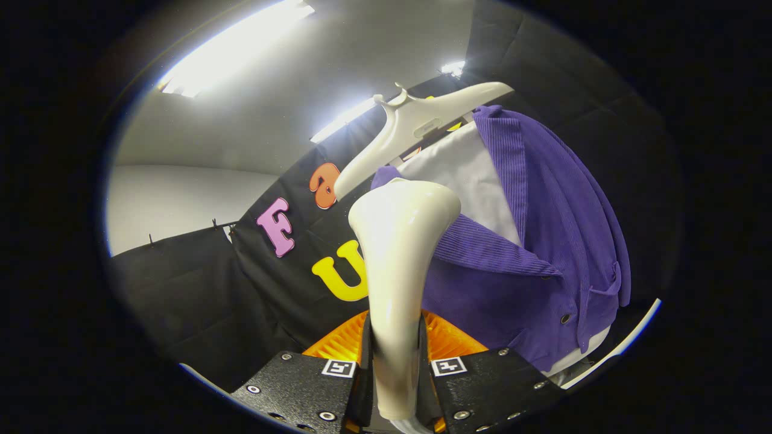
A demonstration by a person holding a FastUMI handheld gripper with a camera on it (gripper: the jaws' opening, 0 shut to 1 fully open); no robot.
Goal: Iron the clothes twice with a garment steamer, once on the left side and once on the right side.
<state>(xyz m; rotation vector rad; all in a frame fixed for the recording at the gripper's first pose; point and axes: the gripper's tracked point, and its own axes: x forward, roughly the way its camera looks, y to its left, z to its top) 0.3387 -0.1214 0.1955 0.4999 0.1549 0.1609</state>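
Booth wall cloth (199,301) beyond fingers on left. Gripper (395,374) clamped on steamer (398,259) handle, both fingers pressing; looks smooth, prob slippery & top-heavy, so grip low on neck. Purple jacket (543,241) on hanger (416,120) just ahead-right: soft, will sway.

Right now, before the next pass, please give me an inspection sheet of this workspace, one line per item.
Surface: nothing seen; no table or floor in view.
Job's things: cream garment steamer stands upright between the fingers, its head up by the collar; purple corduroy shirt hangs open over a white form on a white hanger.
Clutter: nothing seen.
Gripper: gripper shut on the garment steamer handle, both fingers pressing it.
Cables: nothing seen.
Surroundings: black cloth wall behind, ceiling lights on above.
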